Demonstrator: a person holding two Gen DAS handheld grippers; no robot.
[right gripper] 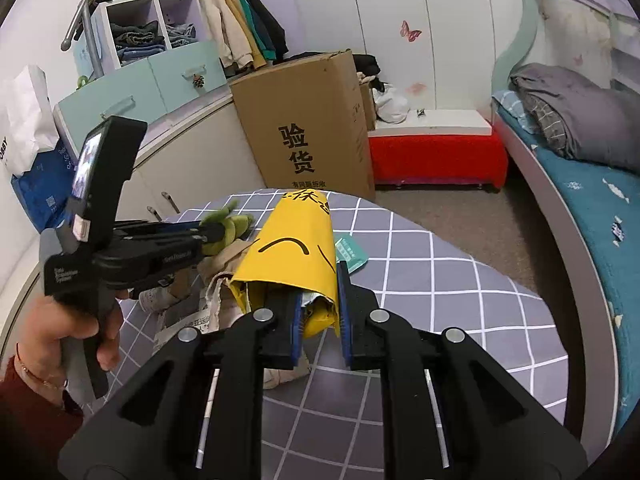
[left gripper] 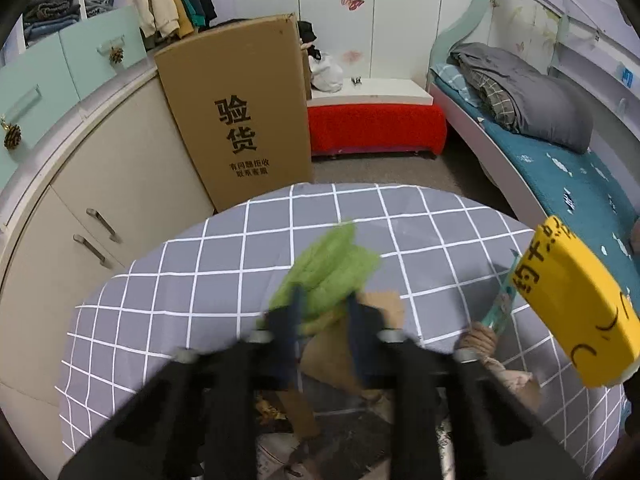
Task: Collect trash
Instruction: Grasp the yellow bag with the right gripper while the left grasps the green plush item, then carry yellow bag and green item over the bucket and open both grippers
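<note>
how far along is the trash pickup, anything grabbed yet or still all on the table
Nothing looks binned yet; no bin is in view. In hand: the left gripper is shut on the green fuzzy piece, and the right gripper is shut on the yellow bag. Left on the checked tablecloth: the brown paper, the newspaper and a small teal packet.

Cardboard box (left gripper: 236, 108), red bench (left gripper: 376, 128), bed (left gripper: 560, 168)
</note>
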